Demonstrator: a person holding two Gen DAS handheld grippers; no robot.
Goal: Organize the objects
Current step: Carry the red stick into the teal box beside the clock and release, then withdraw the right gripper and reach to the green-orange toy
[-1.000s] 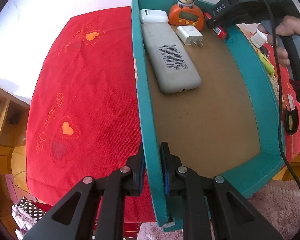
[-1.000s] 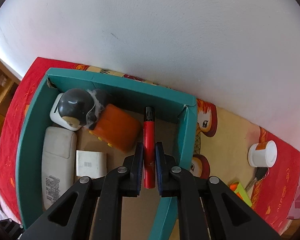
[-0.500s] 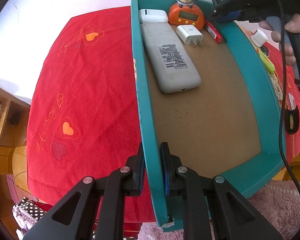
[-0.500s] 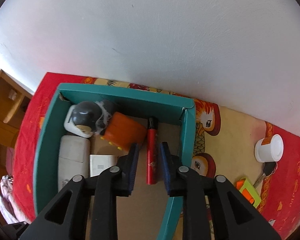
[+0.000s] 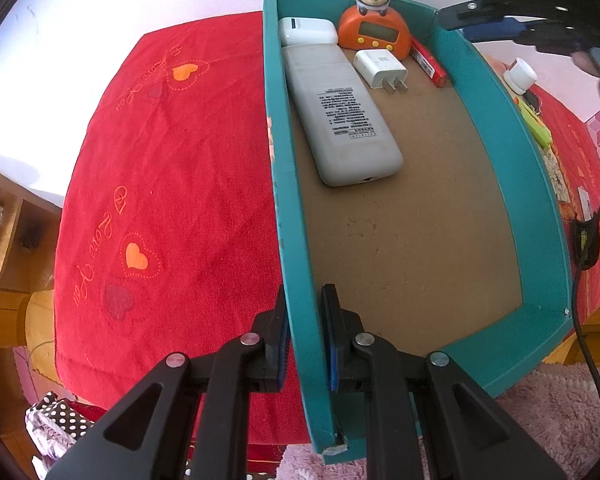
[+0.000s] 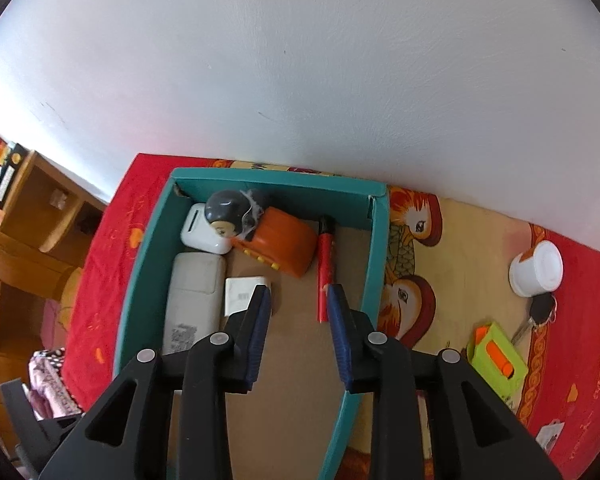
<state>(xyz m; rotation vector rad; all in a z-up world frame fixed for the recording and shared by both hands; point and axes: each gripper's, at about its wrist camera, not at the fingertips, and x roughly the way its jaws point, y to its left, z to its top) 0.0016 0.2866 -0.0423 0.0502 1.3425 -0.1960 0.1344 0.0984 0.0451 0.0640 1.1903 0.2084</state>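
Holding remote (image 5: 340, 112), clock (image 5: 374, 32), lighter (image 5: 428, 62), teal box (image 5: 296, 300) wall pinched by left hand-held gripper (image 5: 304, 336); right (image 6: 296, 320) opening, empty

Left gripper (image 5: 303, 332): black plastic body, blue pads inside fingers, silver round screws, triangular cutouts. Right gripper (image 6: 298, 320): same build, black w/ blue pads, silver screws; from left wrist cam its housing read "DAS" in white, black cable hung off it, grey handle.
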